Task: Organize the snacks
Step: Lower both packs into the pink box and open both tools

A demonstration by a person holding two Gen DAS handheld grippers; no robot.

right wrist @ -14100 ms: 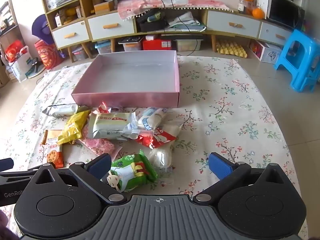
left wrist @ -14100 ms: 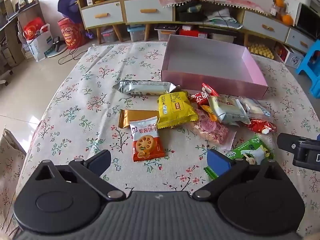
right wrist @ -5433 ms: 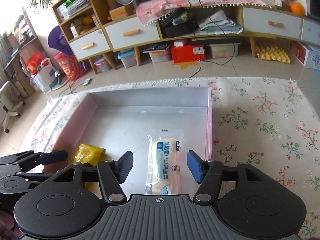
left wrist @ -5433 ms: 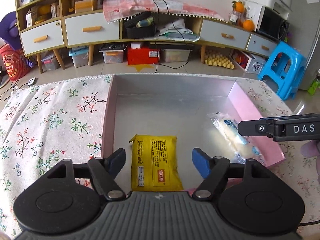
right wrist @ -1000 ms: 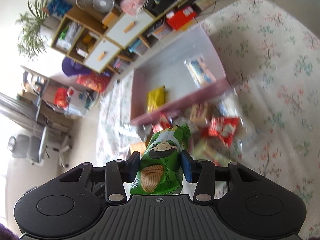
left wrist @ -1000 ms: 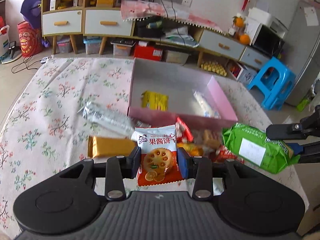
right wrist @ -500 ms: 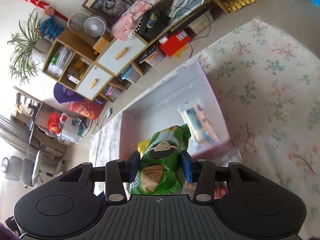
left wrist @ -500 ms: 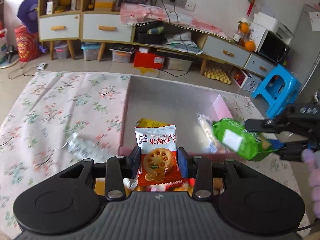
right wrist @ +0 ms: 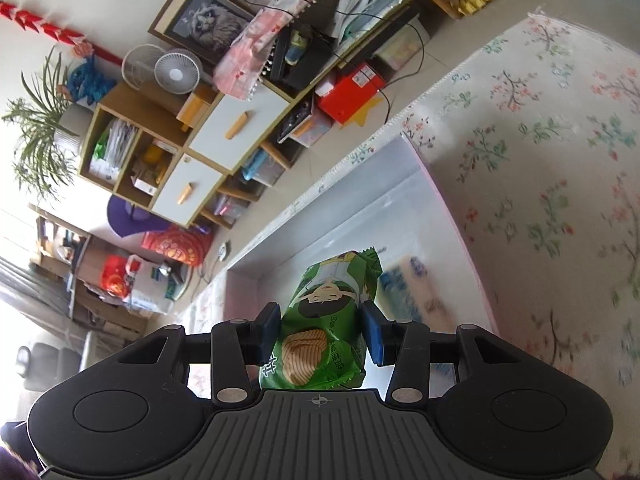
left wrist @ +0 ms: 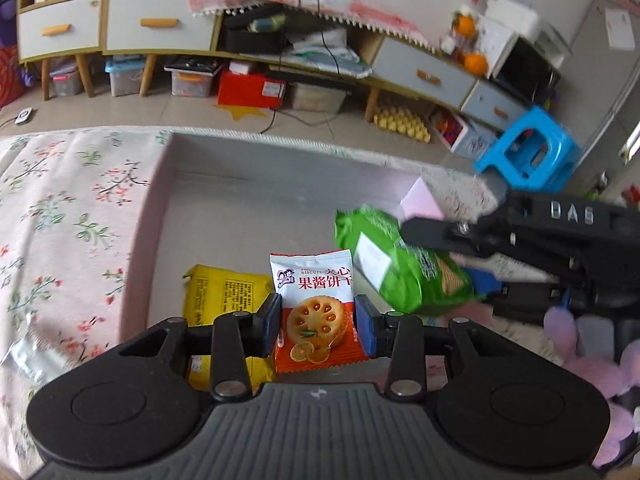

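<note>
My left gripper [left wrist: 318,326] is shut on an orange-and-white biscuit packet [left wrist: 314,308] and holds it above the pink box [left wrist: 154,200]. A yellow packet [left wrist: 218,292] lies in the box just left of it. My right gripper [right wrist: 320,334] is shut on a green chips bag [right wrist: 326,320], tilted, over the pink box [right wrist: 452,208]. The green bag [left wrist: 396,272] and the right gripper also show at the right of the left wrist view. A blue-and-white packet [right wrist: 412,292] lies in the box under the right gripper.
A floral tablecloth [left wrist: 60,208] covers the table around the box [right wrist: 552,152]. A silvery packet [left wrist: 24,356] lies on the cloth at the left. Cabinets [left wrist: 160,28] and a blue stool [left wrist: 528,156] stand on the floor beyond the table.
Both grippers have moved forward over the pink box with their packets. The right gripper and green bag have come closer to the left gripper. The loose snack pile has left the views.
</note>
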